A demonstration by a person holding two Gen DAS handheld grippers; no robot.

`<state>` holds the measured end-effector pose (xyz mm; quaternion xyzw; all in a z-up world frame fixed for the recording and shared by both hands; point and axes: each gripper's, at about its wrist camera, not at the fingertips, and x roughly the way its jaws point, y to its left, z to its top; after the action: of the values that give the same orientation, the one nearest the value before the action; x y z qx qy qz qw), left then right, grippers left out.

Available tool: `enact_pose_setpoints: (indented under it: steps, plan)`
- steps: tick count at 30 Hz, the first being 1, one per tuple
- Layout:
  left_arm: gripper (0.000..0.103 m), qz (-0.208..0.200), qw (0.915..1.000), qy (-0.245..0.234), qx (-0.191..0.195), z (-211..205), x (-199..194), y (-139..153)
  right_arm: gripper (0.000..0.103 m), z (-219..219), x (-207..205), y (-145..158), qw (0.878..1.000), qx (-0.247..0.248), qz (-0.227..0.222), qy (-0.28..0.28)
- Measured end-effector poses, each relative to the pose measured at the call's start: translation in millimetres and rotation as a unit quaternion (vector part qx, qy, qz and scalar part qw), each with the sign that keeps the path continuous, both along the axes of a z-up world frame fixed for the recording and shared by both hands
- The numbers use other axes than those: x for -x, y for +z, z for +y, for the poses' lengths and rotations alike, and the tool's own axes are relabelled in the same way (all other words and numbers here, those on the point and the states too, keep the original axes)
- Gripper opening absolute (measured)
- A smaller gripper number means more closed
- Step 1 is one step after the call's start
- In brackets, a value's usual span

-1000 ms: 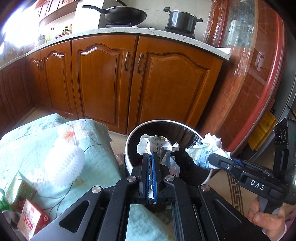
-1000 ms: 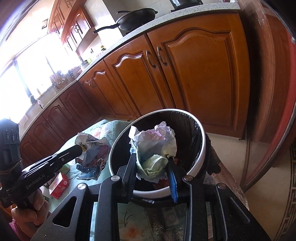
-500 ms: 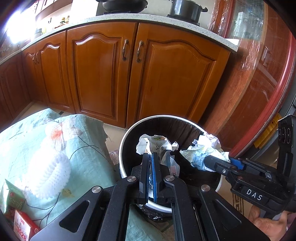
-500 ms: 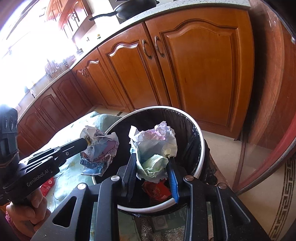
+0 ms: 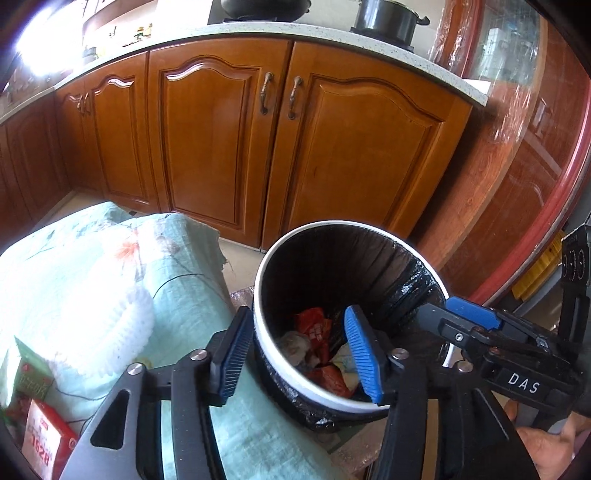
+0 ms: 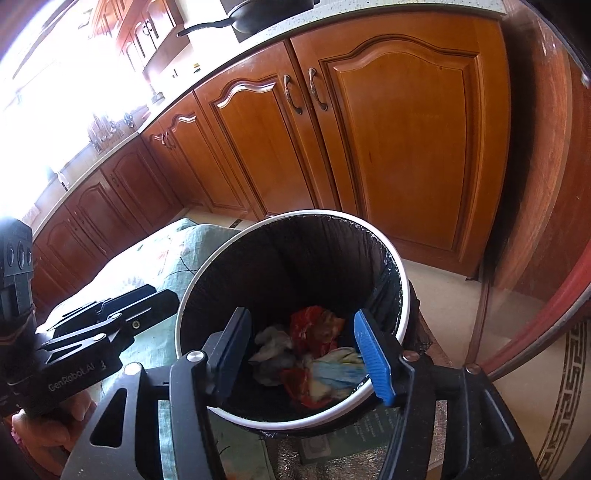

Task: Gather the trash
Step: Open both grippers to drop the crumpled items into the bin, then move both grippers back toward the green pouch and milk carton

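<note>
Warm wooden cabinets (image 5: 229, 147) run under a speckled countertop (image 5: 258, 31), pale floor tiles (image 6: 443, 291) below them, and hard window glare (image 6: 48, 74) off to the cabinets' left.

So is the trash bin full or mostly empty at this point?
Mostly empty. The trash bin holds only a low layer of crumpled paper and red wrappers at its bottom; the black liner above them shows bare up to the rim.

White letters "DAS" stand on the black body of the right gripper (image 5: 458, 325), seen from the left wrist view. "GenRobot.AI" is printed in white on the side of the left gripper (image 6: 140, 306), seen from the right wrist view. The red packet (image 5: 42, 439) at the lower left bears "1928".
</note>
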<state>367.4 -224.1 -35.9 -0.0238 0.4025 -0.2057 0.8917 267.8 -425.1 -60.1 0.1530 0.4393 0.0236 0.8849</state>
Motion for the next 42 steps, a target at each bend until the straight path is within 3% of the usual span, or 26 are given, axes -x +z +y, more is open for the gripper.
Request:
enact_pose_setpoints:
  steps: [3, 5, 7, 26, 42]
  plan:
    - [0.068, -0.003, 0.9999, 0.016, 0.002, 14, 14, 0, 0.072, 1, 10, 5, 1.000, -0.016, -0.016, -0.006]
    - [0.070, -0.007, 0.9997, 0.023, 0.006, 25, 28, 0, 0.084, 6, 18, 8, 0.999, -0.028, -0.026, -0.007]
    - [0.072, -0.011, 0.9995, 0.027, 0.005, 34, 43, 0, 0.088, 14, 26, 10, 0.999, -0.039, -0.034, -0.004]
    - [0.073, -0.008, 0.9924, 0.116, 0.040, 170, 169, 9, 0.089, 116, 69, 6, 0.992, -0.101, -0.022, 0.067]
    - [0.073, -0.022, 0.9814, 0.187, 0.035, 253, 239, 23, 0.089, 206, 83, 1, 0.982, -0.106, -0.010, 0.153]
